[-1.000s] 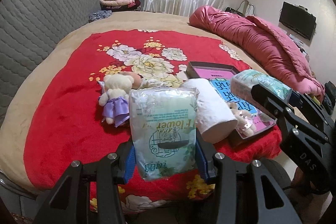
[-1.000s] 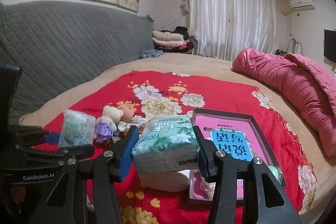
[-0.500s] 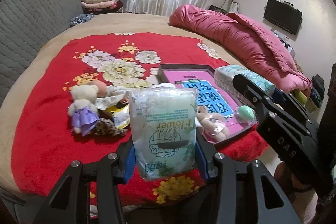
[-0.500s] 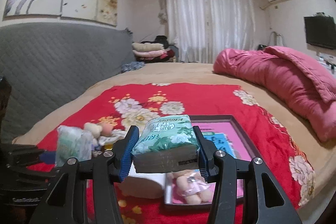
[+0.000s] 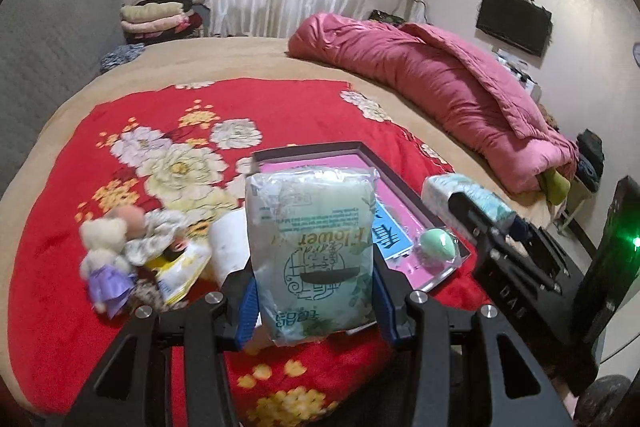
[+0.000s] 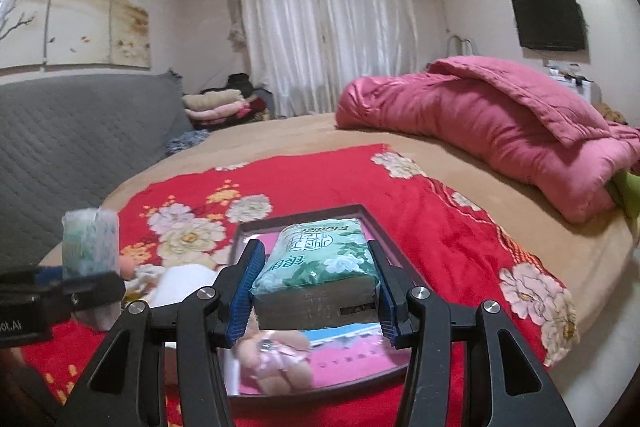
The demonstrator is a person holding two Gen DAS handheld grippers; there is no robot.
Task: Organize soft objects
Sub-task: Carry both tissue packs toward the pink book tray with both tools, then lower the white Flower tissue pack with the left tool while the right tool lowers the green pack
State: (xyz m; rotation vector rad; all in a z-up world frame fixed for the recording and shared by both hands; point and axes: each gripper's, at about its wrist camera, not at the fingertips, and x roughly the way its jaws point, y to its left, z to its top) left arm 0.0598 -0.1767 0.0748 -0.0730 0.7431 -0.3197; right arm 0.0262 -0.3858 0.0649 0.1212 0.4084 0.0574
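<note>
The left gripper has its fingers clenched on a tissue pack, pale green w/ a clear wrapper, held upright w/ the print upside down. The blue pads press on both of its sides, and it hangs above the bed, over the near edge of the tray.

The right gripper has its fingers clenched on a second tissue pack, green w/ white flowers, held flat between the blue pads, above the tray.

The tray is dark-rimmed w/ a pink and blue sheet inside. It lies on the red flower blanket. In it, near the right rim, lies a small green egg-shaped thing in a clear wrapper. In the right wrist view a small pink doll lies in the tray just under the held pack, blurred.

Left of the tray, touching or just beside its rim (cannot tell which), stands a white paper roll; the left pack hides part of it. Further left is a small heap: a teddy in a purple dress, a doll w/ a pink head and a yellow-white packet, all close together, somewhat blurred.

The right gripper w/ its pack shows at the right of the left wrist view, near the tray's right rim. At the far side of the bed lies a rolled pink quilt, well apart from the tray. Folded blankets are stacked beyond the bed, near the white curtain.
</note>
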